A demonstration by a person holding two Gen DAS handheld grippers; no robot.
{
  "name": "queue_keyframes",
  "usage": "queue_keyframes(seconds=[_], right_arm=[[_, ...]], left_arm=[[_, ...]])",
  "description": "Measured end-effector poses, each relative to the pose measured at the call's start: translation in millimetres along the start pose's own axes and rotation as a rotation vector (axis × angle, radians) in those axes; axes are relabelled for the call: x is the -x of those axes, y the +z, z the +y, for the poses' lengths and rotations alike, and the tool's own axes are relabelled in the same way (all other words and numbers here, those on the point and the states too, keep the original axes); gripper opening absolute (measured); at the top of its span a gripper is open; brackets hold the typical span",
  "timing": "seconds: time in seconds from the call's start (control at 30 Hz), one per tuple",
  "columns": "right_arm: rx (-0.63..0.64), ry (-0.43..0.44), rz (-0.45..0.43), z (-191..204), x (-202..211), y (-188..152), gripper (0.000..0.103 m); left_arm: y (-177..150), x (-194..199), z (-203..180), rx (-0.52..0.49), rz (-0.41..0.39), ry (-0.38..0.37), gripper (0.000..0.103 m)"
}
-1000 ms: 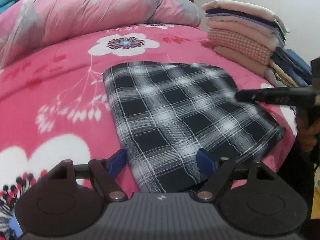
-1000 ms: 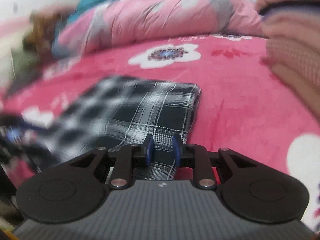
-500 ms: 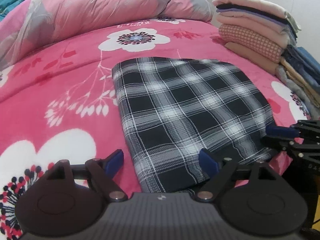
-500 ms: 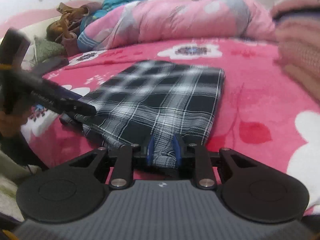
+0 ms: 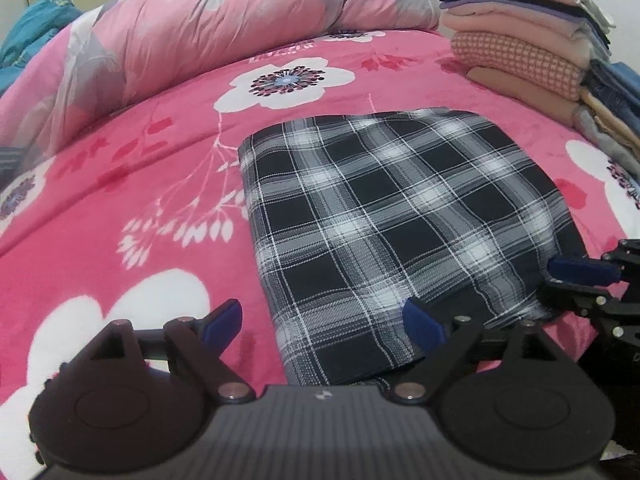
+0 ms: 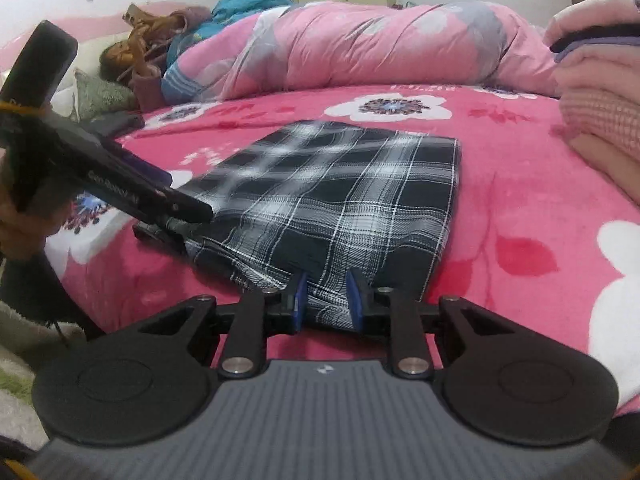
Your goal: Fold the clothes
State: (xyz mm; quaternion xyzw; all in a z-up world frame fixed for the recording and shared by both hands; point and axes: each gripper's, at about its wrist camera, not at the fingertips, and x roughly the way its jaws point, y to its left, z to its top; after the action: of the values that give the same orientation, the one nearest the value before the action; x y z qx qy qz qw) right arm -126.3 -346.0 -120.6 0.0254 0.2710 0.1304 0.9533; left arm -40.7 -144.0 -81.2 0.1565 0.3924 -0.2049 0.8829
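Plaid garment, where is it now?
The folded plaid garment lies flat on the pink floral blanket at the near edge, left of the stack of folded clothes, its near right corner between the right tool's pads.

A pink floral fleece bedspread (image 5: 132, 184) covers the bed, with a rolled pink-and-grey quilt (image 5: 224, 28) across the top of the frame and a teal crumpled cloth (image 5: 28, 36) at upper left.

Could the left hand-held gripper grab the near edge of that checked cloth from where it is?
Probably yes: the left hand-held gripper is wide open, straddling the checked cloth's near corner, with nothing between.
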Motion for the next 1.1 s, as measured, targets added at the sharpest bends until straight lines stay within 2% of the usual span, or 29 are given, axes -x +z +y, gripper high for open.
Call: queue_keyframes(seconds=[0.4, 0.6, 0.77, 0.9, 1.0, 1.1], right_arm=[[-0.034, 0.016, -0.057, -2, 2, -11, 0.023], [-0.071, 0.033, -0.096, -4, 2, -17, 0.029], [-0.042, 0.057, -0.118, 5, 4, -22, 0.051], [0.001, 0.067, -0.124, 10, 14, -28, 0.053], [-0.044, 0.097, -0.11, -1, 27, -40, 0.053], [-0.119, 0.091, -0.094, -17, 41, -52, 0.053]], left_arm=[[0, 3, -13, -0.038, -0.002, 0.074, 0.092], [-2, 4, -18, -0.048, -0.011, 0.102, 0.094], [-11, 7, -4, 0.004, -0.037, 0.038, 0.094], [-21, 10, 17, 0.077, -0.026, -0.017, 0.094], [-28, 14, 33, 0.11, -0.012, -0.004, 0.094], [-33, 23, 46, 0.129, -0.019, 0.016, 0.094]])
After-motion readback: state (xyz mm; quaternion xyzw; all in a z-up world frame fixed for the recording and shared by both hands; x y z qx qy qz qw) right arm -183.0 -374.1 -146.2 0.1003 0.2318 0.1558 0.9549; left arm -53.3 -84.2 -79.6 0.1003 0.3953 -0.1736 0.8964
